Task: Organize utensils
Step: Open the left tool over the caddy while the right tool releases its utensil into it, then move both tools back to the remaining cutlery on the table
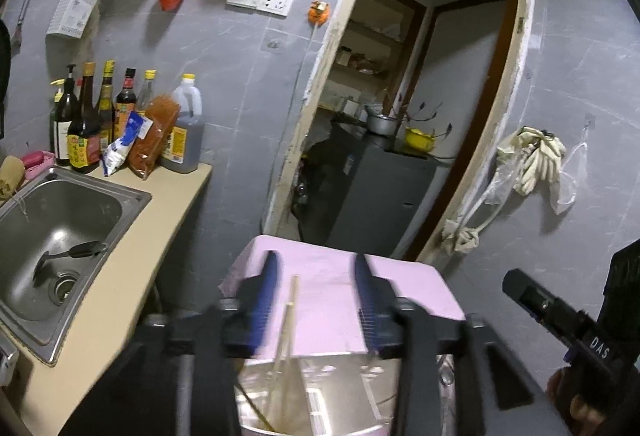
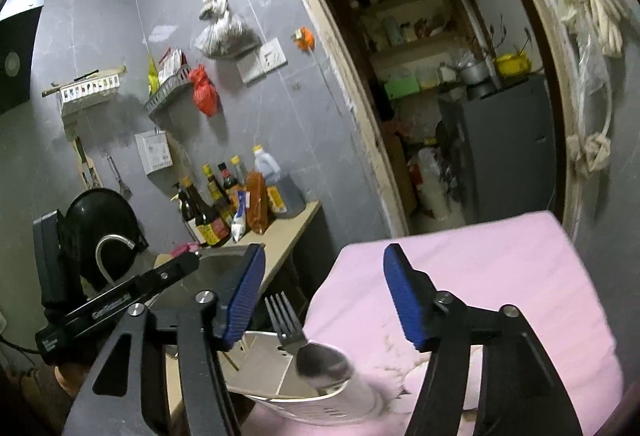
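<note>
— Two chopsticks [image 1: 286, 332] stand in the white utensil holder [image 1: 340, 376] in the left wrist view, leaning between the blue pads; the left gripper [image 1: 316, 300] is released, jaws apart, nothing pinched; the holder sits on the pink cloth [image 1: 320, 276], and a dark utensil [image 1: 76, 251] lies in the sink [image 1: 132, 196] to the left.

— So how to finish well?

— I'd lift straight up and clear before swinging toward the sink, or a pad may catch a chopstick and tip the holder.

— One fork [image 2: 285, 320] and one spoon [image 2: 322, 360] in the right wrist view?

— Yes; both stand in the holder's nearer compartment, heads up; the right gripper [image 2: 324, 292] is open too, its pads well apart on either side, touching neither; I'd draw it back along its own line, since the holder looks light and sits near the cloth's edge.
</note>
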`<state>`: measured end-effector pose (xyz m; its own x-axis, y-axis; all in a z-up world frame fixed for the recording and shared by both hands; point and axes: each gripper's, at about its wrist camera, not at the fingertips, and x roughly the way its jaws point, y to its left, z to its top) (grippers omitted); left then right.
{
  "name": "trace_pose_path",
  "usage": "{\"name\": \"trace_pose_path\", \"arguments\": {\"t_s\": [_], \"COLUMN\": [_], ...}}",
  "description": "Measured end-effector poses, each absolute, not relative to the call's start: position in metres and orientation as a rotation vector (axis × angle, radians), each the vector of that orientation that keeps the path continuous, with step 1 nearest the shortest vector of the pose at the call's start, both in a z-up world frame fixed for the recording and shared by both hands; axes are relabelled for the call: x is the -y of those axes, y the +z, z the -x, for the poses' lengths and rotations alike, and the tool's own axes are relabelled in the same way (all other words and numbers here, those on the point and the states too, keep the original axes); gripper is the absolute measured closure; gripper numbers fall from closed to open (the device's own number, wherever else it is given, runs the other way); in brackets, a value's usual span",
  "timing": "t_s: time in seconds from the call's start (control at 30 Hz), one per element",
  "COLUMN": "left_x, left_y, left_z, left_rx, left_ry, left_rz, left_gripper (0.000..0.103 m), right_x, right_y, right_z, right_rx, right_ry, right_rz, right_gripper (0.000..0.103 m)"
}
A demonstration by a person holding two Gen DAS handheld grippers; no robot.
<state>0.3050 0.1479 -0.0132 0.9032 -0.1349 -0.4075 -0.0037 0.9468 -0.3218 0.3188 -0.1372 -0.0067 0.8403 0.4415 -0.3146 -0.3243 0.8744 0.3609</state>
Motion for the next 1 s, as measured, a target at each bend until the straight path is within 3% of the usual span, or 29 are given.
{"name": "trace_pose_path", "arguments": {"t_s": [0.1, 0.2, 0.33, 0.5, 1.0], "left_x": [-0.135, -0.12, -0.099, -0.07, 0.017], "left_y": [-0.005, 0.005, 0.018, 0.028, 0.006], "left_z": [-0.298, -0.293, -0.283, -0.273, -0.262], "left_rx": [-0.422, -0.407, -0.367, -0.326, -0.369], "left_ry": [-0.084, -0.092, -0.087, -0.074, -0.077], "left_rz": [0.314, 0.293, 0.279, 0.256, 0.196], "left_gripper": [0.044, 0.025, 0.008, 0.002, 0.001], "right_x": [0.153, 0.17, 0.195, 0.227, 0.32], "right_y": [0.006, 0.019, 0.032, 0.043, 0.018], "right_z": [-0.31, -0.301, -0.289, -0.281, -0.285], "right_rx": [-0.369, -0.341, -0.313, -0.294, -0.366], "right_ry": [0.379, 0.336, 0.277, 0.208, 0.105], "right_rz": [-0.286, -0.258, -0.211, -0.163, -0.139], "right_gripper": [0.031, 0.022, 0.01, 0.003, 0.003]}}
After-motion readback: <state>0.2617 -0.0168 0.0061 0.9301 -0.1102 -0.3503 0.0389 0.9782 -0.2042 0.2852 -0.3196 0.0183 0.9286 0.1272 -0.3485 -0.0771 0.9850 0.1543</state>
